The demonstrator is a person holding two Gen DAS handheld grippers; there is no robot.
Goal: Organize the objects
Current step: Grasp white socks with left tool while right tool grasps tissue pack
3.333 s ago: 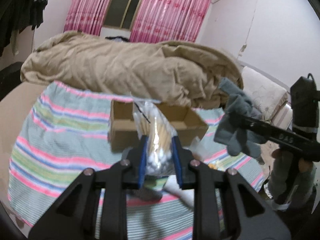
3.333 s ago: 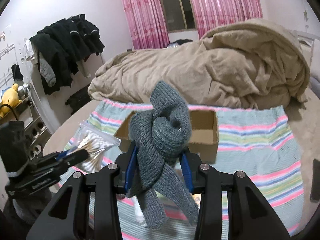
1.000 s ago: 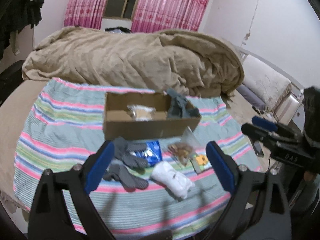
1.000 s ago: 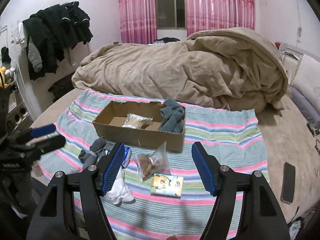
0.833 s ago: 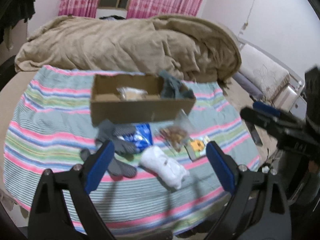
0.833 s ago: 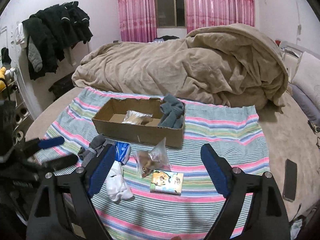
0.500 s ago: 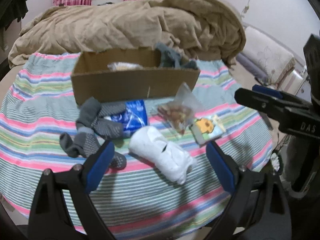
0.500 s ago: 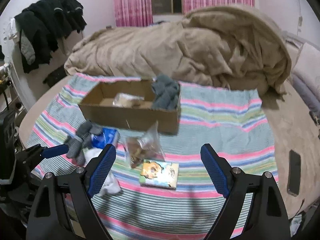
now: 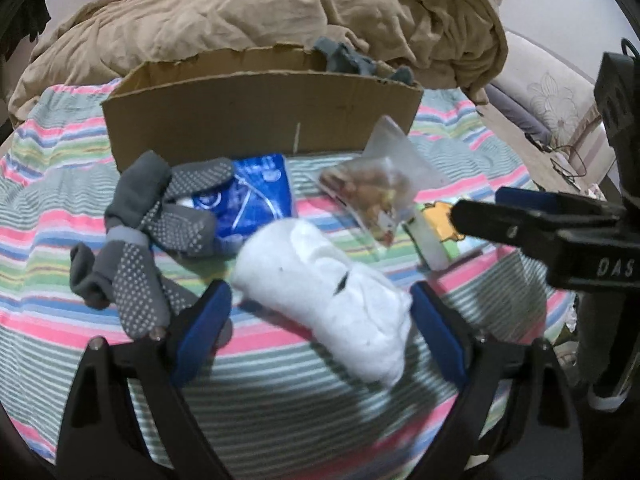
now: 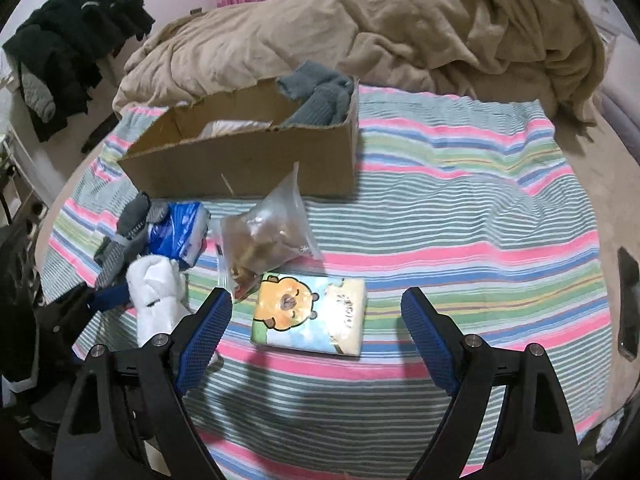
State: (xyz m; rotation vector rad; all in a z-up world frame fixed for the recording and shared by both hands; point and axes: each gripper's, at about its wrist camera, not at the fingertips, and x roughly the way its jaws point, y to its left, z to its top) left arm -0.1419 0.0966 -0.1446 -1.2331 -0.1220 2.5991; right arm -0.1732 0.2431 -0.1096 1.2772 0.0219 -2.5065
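My left gripper (image 9: 320, 328) is open, its jaws on either side of a white rolled sock (image 9: 328, 292) on the striped blanket (image 9: 280, 408). My right gripper (image 10: 316, 320) is open just above a tissue pack with a cartoon bear (image 10: 308, 316). A cardboard box (image 9: 260, 116) behind holds grey knitted socks (image 10: 320, 96) and a bag of cotton swabs (image 10: 232, 126). Grey dotted socks (image 9: 148, 232), a blue tissue pack (image 9: 252, 196) and a clear snack bag (image 9: 372, 188) lie in front of the box. The right gripper also shows in the left wrist view (image 9: 532, 220).
A beige duvet (image 10: 360, 28) is heaped behind the box. Dark clothes (image 10: 72, 40) hang at the far left. A dark phone (image 10: 628, 304) lies on the bed at the right edge. The blanket's front edge is close below both grippers.
Both grippers let go of the cotton swabs and grey socks, now in the box, opened wide, and have come down close over the items in front of the box.
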